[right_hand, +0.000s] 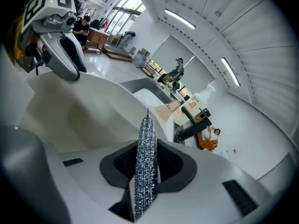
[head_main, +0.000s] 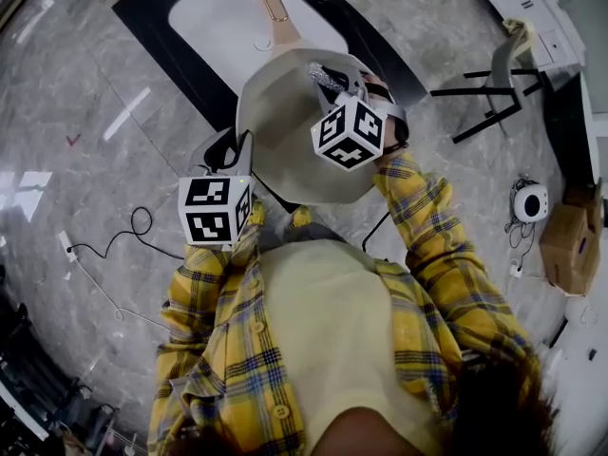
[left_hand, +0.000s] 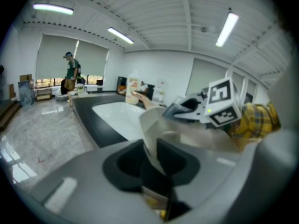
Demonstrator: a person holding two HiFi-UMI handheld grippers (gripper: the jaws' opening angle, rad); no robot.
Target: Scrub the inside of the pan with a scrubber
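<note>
Jaws pinching scrubber (right_hand: 145,162), pan (head_main: 275,131) handle pointing away

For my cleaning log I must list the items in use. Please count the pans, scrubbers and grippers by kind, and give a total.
pan: 1
scrubber: 1
grippers: 2 (left gripper, right gripper)
Total: 4

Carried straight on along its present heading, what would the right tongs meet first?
Probably the pan, on its inner wall: the right tongs, shut on the scrubber, aim into it, so the scrubber's tip would land first. How far off it is remains unclear.
</note>
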